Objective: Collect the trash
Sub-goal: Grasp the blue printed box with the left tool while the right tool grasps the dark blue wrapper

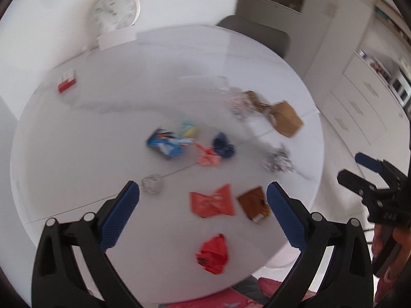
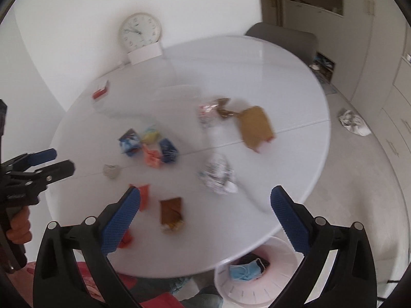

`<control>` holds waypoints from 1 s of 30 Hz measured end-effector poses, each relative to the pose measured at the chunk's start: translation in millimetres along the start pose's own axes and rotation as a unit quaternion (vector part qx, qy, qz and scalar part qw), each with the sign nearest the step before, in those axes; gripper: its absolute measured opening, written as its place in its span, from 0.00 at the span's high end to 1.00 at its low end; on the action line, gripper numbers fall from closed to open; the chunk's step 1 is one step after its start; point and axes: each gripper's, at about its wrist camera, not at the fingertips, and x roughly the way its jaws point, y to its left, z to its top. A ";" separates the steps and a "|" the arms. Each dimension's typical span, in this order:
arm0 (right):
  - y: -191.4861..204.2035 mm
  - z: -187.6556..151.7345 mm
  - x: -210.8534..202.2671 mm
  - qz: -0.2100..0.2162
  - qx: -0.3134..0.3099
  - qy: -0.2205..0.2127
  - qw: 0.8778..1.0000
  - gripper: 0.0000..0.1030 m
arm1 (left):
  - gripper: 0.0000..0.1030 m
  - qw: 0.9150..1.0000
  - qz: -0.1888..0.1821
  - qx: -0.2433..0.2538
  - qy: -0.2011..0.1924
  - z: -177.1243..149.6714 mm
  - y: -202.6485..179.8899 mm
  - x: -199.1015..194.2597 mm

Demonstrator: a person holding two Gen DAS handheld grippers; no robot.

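Observation:
Trash lies scattered on a round white table [image 1: 77, 154] [image 2: 282, 77]. Near the front are a red wrapper [image 1: 213, 254], an orange wrapper [image 1: 212, 201] and a brown wrapper [image 1: 254, 204] [image 2: 171, 211]. In the middle are blue packets [image 1: 168, 143] [image 2: 129, 142], a pink wrapper [image 1: 208, 155] and crumpled foil [image 1: 278, 160] [image 2: 218, 174]. A brown paper bag [image 1: 286, 119] [image 2: 255, 127] lies further right. A white bin [image 2: 257, 272] with a blue mask stands under the table's edge. My left gripper [image 1: 203, 215] is open above the front wrappers. My right gripper [image 2: 205, 218] is open above the brown wrapper.
A red-and-white box [image 1: 66, 80] [image 2: 100, 89] and a white clock [image 1: 115, 10] [image 2: 140, 30] sit at the far side. A grey chair [image 2: 282, 38] stands behind the table. Crumpled paper [image 2: 353, 123] lies on the floor by white drawers [image 1: 359, 102].

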 end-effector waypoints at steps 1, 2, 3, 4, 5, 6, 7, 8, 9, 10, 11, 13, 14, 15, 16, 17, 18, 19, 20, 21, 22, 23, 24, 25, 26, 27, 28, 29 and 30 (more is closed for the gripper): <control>4.8 1.1 2.9 0.001 0.000 0.003 1.000 0.03 | 0.08 1.000 0.003 -0.004 0.003 2.8 9.9 7.1; 9.8 3.9 7.1 0.001 0.001 0.007 1.000 0.03 | 0.08 1.000 0.006 -0.006 0.007 4.9 17.6 14.3; 14.9 4.8 10.5 0.000 0.003 0.010 1.000 0.03 | 0.08 1.000 0.007 -0.006 0.011 5.0 21.1 17.2; 17.5 6.1 13.3 -0.002 0.006 0.013 1.000 0.03 | 0.08 1.000 0.008 -0.006 0.019 5.0 26.6 23.6; 19.8 6.6 14.5 -0.003 0.008 0.016 1.000 0.03 | 0.08 1.000 0.008 -0.008 0.025 4.4 30.9 26.3; 20.8 7.1 17.4 -0.007 0.011 0.021 1.000 0.03 | 0.08 0.999 0.008 -0.013 0.033 6.3 35.4 32.5; 23.1 6.3 20.0 -0.011 0.013 0.024 1.000 0.03 | 0.08 0.999 0.008 -0.023 0.046 8.8 40.2 42.8; 25.0 5.5 21.0 -0.016 0.015 0.027 0.999 0.03 | 0.08 0.998 0.008 -0.036 0.060 12.1 45.2 53.4; 24.9 5.0 23.0 -0.022 0.020 0.031 0.999 0.03 | 0.08 0.997 0.007 -0.046 0.068 14.2 48.6 60.7; 23.9 3.9 24.6 -0.026 0.025 0.034 0.999 0.03 | 0.08 0.995 0.007 -0.063 0.080 18.5 54.0 69.9; 22.3 3.0 26.2 -0.028 0.031 0.036 0.998 0.03 | 0.08 0.993 0.008 -0.080 0.090 23.0 56.6 81.2; 21.1 2.1 28.2 -0.030 0.041 0.038 0.998 0.03 | 0.08 0.988 0.009 -0.115 0.106 33.0 64.2 100.2; 21.3 1.9 30.0 -0.032 0.044 0.039 0.998 0.03 | 0.08 0.984 0.014 -0.134 0.117 38.6 67.9 111.5; 21.4 2.1 32.0 -0.033 0.047 0.040 0.998 0.03 | 0.08 0.980 0.017 -0.155 0.127 44.0 72.2 123.2; 21.6 3.1 34.2 -0.034 0.049 0.041 0.997 0.03 | 0.08 0.975 0.019 -0.175 0.138 48.6 75.5 133.7; 22.0 4.4 35.8 -0.034 0.050 0.042 0.997 0.03 | 0.08 0.971 0.019 -0.191 0.145 52.2 79.4 142.0; 22.7 5.3 37.6 -0.034 0.050 0.042 0.997 0.03 | 0.08 0.965 0.021 -0.208 0.155 55.5 82.3 150.7; 23.6 7.4 39.2 -0.034 0.049 0.042 0.997 0.03 | 0.08 0.957 0.020 -0.236 0.166 59.6 86.1 162.4; 24.5 9.4 40.8 -0.033 0.047 0.041 0.997 0.03 | 0.08 0.952 0.018 -0.253 0.170 62.4 88.4 169.4; 24.9 10.8 42.0 -0.032 0.046 0.041 0.998 0.03 | 0.09 0.946 0.024 -0.270 0.178 65.3 90.3 177.1; 25.7 13.5 44.7 -0.032 0.043 0.042 0.998 0.03 | 0.09 0.942 0.029 -0.280 0.182 67.0 91.7 182.1; 26.1 15.3 47.3 -0.031 0.042 0.042 0.998 0.03 | 0.10 0.937 0.036 -0.293 0.189 68.7 93.4 189.6; 26.2 16.1 48.5 -0.031 0.041 0.042 0.998 0.03 | 0.11 0.930 0.045 -0.305 0.198 69.1 94.9 196.7; 25.7 18.5 50.9 -0.029 0.040 0.042 0.998 0.03 | 0.14 0.925 0.047 -0.316 0.205 68.1 95.7 201.0; 24.9 20.8 53.0 -0.027 0.040 0.043 0.998 0.03 | 0.18 0.919 0.048 -0.328 0.214 66.9 96.8 206.3; 23.7 23.4 55.3 -0.024 0.041 0.043 0.998 0.03 | 0.21 0.910 0.049 -0.345 0.224 64.6 98.0 211.8; 22.8 24.8 57.1 -0.021 0.042 0.042 0.998 0.03 | 0.24 0.906 0.048 -0.355 0.227 63.6 98.4 214.4; 21.4 27.3 59.8 -0.017 0.043 0.043 0.998 0.03 | 0.25 0.901 0.051 -0.364 0.229 62.5 99.0 216.8; 20.7 29.0 61.8 -0.014 0.043 0.043 0.998 0.03 | 0.26 0.897 0.057 -0.372 0.229 61.7 99.5 218.8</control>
